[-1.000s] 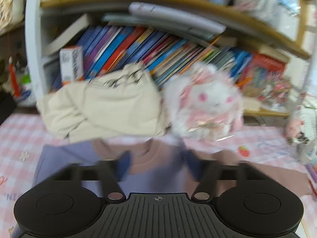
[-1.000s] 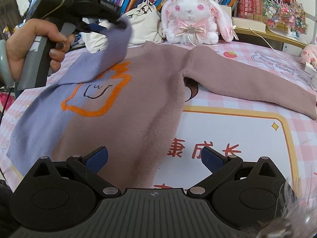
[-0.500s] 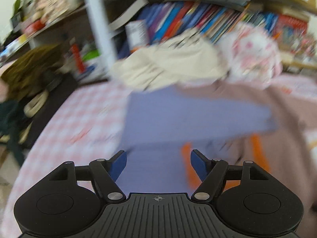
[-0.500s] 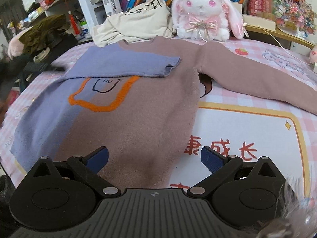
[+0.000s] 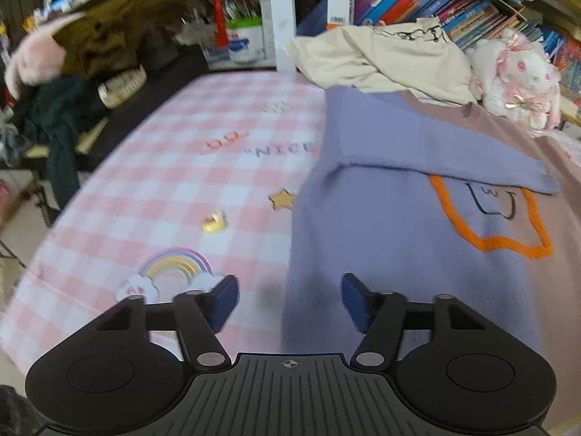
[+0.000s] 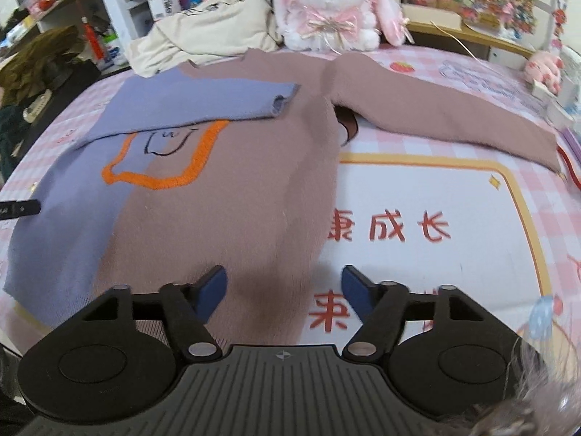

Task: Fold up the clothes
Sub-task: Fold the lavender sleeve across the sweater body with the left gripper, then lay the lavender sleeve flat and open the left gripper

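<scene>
A sweater, half lilac and half mauve with an orange outline on the chest (image 6: 232, 167), lies flat on the pink checked table (image 5: 189, 181). Its lilac sleeve (image 6: 203, 101) is folded across the chest; the mauve sleeve (image 6: 446, 116) stretches out to the right. My left gripper (image 5: 288, 299) is open and empty, low over the sweater's lilac left edge (image 5: 381, 239) near the hem. My right gripper (image 6: 283, 289) is open and empty above the mauve hem area. A tip of the left gripper shows at the left edge of the right wrist view (image 6: 20, 209).
A cream garment (image 6: 207, 29) and a white-pink plush rabbit (image 6: 328, 3) sit at the table's back, before a bookshelf (image 5: 417, 3). Dark clothes and a brown plush (image 5: 98, 43) lie off the table's left. Small items stand at the right edge (image 6: 548, 76).
My left gripper let go of the lilac sleeve, which now lies folded over the chest, then drew back and down to the sweater's left hem side. The right gripper moved slightly forward.
</scene>
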The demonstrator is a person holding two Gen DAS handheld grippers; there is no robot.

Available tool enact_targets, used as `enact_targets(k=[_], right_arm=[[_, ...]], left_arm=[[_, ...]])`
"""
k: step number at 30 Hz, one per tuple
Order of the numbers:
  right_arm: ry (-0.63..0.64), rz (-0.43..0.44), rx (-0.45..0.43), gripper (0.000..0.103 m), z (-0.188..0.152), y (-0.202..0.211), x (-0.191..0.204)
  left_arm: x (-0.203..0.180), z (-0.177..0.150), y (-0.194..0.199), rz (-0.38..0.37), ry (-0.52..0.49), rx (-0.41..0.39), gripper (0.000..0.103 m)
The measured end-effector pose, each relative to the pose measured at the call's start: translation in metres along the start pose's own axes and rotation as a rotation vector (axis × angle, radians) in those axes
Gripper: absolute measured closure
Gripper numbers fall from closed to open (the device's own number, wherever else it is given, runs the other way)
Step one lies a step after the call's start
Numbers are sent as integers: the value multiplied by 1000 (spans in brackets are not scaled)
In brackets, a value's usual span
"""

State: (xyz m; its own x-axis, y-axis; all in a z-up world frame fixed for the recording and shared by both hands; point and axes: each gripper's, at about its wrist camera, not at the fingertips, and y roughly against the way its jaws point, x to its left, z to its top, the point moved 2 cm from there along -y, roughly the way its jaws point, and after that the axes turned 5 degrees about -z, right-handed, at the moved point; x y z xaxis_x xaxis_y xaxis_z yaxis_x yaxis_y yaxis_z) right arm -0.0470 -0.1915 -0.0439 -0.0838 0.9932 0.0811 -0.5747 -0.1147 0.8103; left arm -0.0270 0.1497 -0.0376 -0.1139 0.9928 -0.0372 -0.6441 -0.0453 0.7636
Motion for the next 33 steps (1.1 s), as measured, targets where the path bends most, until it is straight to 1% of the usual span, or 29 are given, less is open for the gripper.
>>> enact_targets(k=[1,2,3,4,6,7,8,9,12,18,21,23,27,29,30,33], right_arm=[[-7,-12,4,50,-2,1,1],[-11,-26,5,52,-3,2,2],[-12,-35,6,60,-4,3,3],[-14,-41,6,68,-5,4,5],[-17,-45,4,75,-6,4,8],[-19,-49,2,78,-6,5,10],[-23,-49,-1,81,-7,5,11],[-31,-45,-2,85,-7,5,12],[-35,-40,3,86,-7,5,18],[-2,-21,12,87,-12,10,29],[16,-11,16,87,-15,13,35],[2,-19,20,87,-16,12,34],[-21,-36,-7,87,-16,17,35],[-33,-44,-22,87,-16,20,36],[-38,-48,-30,87,-16,22,37],[-55,-61,-53,85,-16,26,38]], left_arm=[[0,-3,0,-18,2,2,58],[1,-6,0,-37,4,3,67],[1,-9,0,-55,6,5,74],[2,-11,1,-74,7,6,76],[0,-16,3,-99,-11,3,87],[-3,-17,4,-107,-33,-3,91],[-5,-18,6,-112,-52,-10,98],[-5,-18,7,-117,-55,-11,98],[1,-19,11,-133,-40,-14,98],[18,-22,16,-140,-4,-4,98],[24,-23,17,-143,-2,2,98],[26,-23,18,-153,-4,4,98],[26,-22,16,-159,-10,10,98],[26,-23,17,-157,-24,11,97],[25,-22,17,-152,-36,10,94],[24,-22,19,-135,-59,7,90]])
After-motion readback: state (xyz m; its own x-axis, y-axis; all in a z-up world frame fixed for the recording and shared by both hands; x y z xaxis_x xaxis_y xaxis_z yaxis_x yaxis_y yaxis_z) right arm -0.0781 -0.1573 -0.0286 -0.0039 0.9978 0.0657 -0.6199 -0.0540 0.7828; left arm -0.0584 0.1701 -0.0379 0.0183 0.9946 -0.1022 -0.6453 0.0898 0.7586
